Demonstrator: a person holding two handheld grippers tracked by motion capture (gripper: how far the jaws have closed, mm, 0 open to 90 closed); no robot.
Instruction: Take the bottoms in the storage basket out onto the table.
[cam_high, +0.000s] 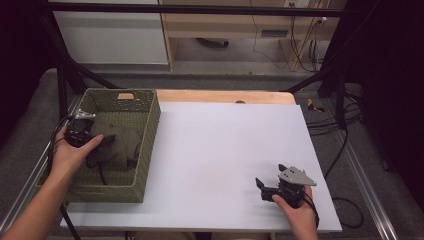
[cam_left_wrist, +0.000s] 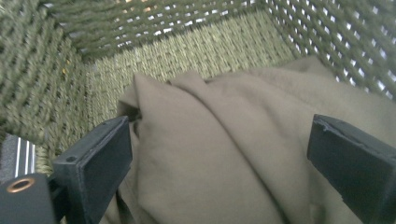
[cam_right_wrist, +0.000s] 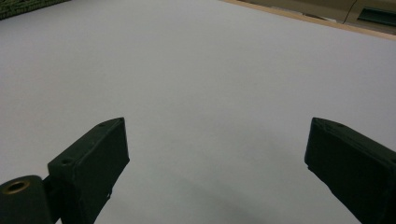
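A woven olive-green basket (cam_high: 148, 145) stands on the left part of the table (cam_high: 225, 150), whose top is covered by a pale grey-white sheet; a strip of bare wood shows along the far edge. Inside the basket lies a crumpled khaki cloth (cam_high: 120, 142), bunched toward the right wall and resting on the woven floor.

The person's left hand (cam_high: 75, 150) reaches into the basket from the near left side, holding the left claw (cam_high: 105, 142) down over the cloth. In the left gripper view its two black jaws stand wide apart, one at each side of the cloth (cam_left_wrist: 219, 154), with folds of the fabric lying between them. The jaws have not closed on anything; whether their tips touch the fabric cannot be told. The basket's open-weave walls (cam_left_wrist: 327, 37) rise behind and to the side of the cloth.

The right hand (cam_high: 295, 210) rests near the table's front right edge, well apart from the basket, holding the right claw (cam_high: 265, 186) with its grey three-cornered plate on top. In the right gripper view its jaws are also spread wide over bare sheet (cam_right_wrist: 210, 93), holding nothing. A cable trails from each claw.
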